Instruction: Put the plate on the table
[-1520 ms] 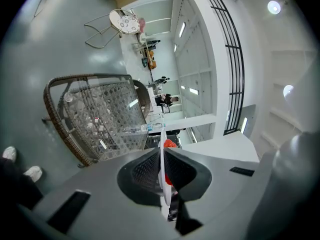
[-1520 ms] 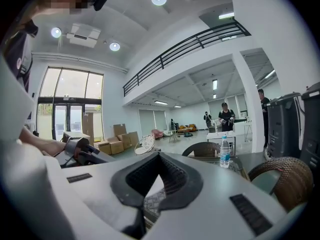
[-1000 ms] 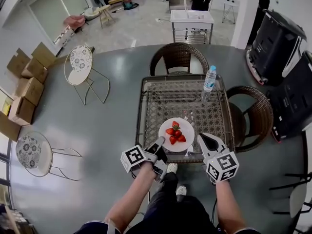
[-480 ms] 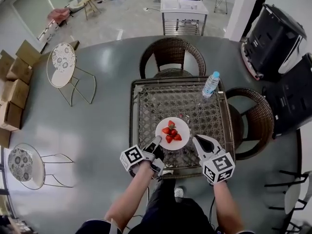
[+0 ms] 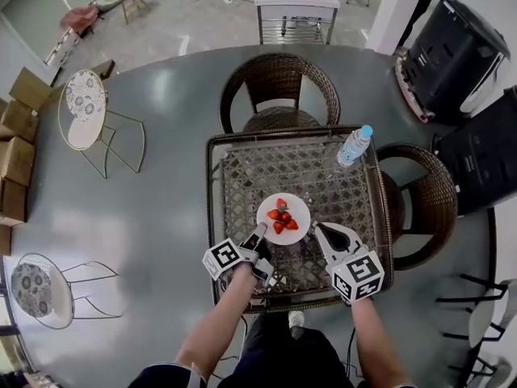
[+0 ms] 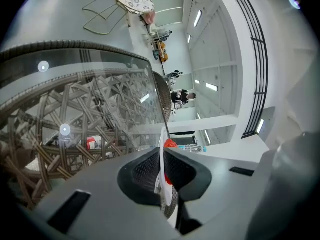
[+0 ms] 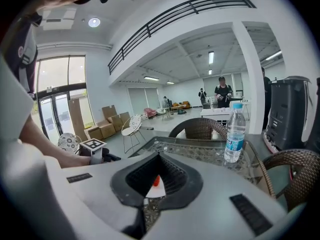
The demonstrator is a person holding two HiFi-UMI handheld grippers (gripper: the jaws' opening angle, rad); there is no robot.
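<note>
A white plate [image 5: 297,205] with several strawberries [image 5: 280,216] is over the middle front of the glass-topped wicker table [image 5: 212,208]. I cannot tell whether it rests on the glass. My left gripper [image 5: 260,232] is turned on its side and shut on the plate's left rim. In the left gripper view the rim [image 6: 161,181] runs edge-on between the pads. My right gripper [image 5: 318,228] is level beside the plate's right rim, its tips together and nothing pinched. The rim [image 7: 149,191] and a strawberry [image 7: 156,180] show through its hollow.
A water bottle [image 5: 354,145] stands at the table's far right corner. Wicker chairs sit behind the table [image 5: 279,87] and to its right [image 5: 424,196]. Black machines [image 5: 452,47] stand further right. Metal chairs and cardboard boxes are on the floor at left.
The plate and both grippers have moved away from the table's front edge toward its middle. The left gripper's hold on the rim is unchanged.
</note>
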